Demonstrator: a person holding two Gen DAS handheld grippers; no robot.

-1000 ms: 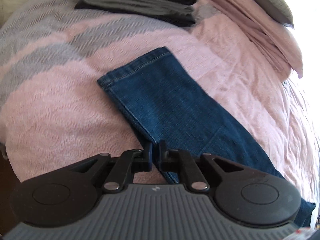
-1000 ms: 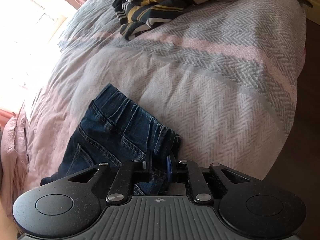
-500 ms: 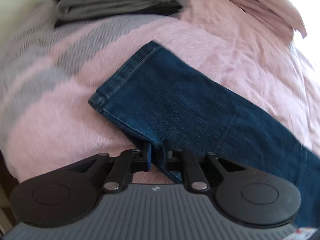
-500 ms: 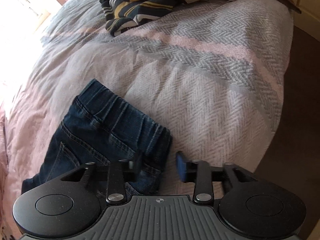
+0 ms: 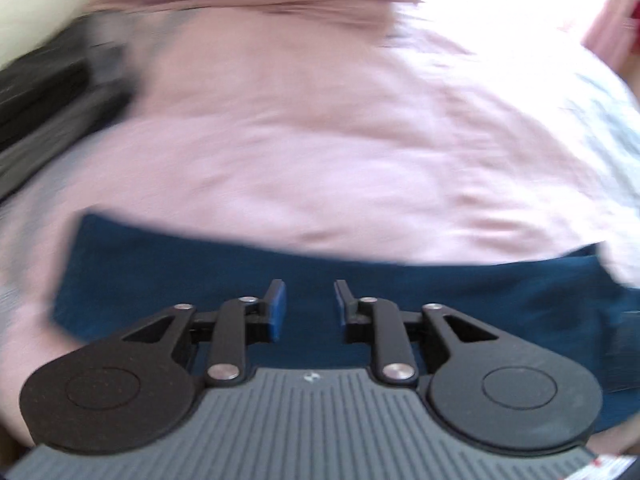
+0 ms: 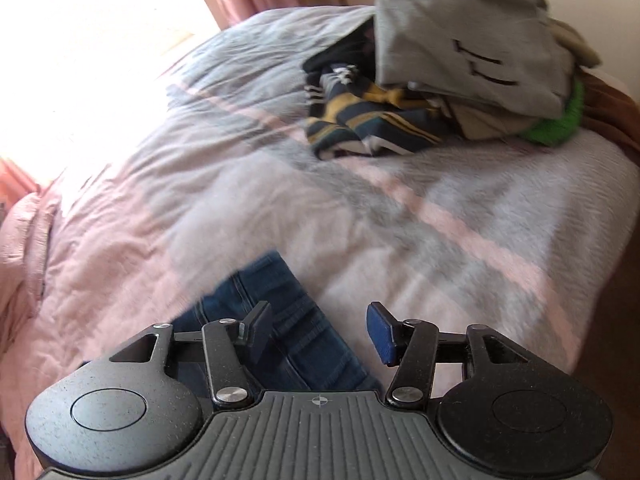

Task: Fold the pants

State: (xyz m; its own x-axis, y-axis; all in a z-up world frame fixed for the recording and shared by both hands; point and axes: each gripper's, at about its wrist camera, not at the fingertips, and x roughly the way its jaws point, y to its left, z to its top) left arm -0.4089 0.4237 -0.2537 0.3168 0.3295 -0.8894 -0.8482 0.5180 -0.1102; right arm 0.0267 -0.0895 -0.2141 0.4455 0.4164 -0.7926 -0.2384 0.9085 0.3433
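Having let go of the jeans' edges since a second ago, both now hanging clear above the denim. Left gripper [image 5: 307,307] just opening, blue pads parted with nothing pinched between them, hovering over the jeans [image 5: 400,300], which are now stretching as a dark blue band across the left wrist view instead of running away diagonally. Right gripper [image 6: 316,332] also just spreading, jaws gaping wide and holding nothing, with the waistband end of the jeans [image 6: 288,320] lying flat below and slightly left of the gap. Lying on the bed [image 6: 400,240], on a pink and grey striped blanket [image 5: 340,140], rumpled and heavily blurred in the left view. Sitting further back on the left in that view, a dark folded stack [image 5: 44,96], smeared by motion. Resting far across the bed in the right view, a loose clothes pile [image 6: 460,80]: grey garment on top, navy and yellow striped fabric beneath, a green piece at the right edge. Glaring beyond, a bright window [image 6: 92,40] with pink curtains.
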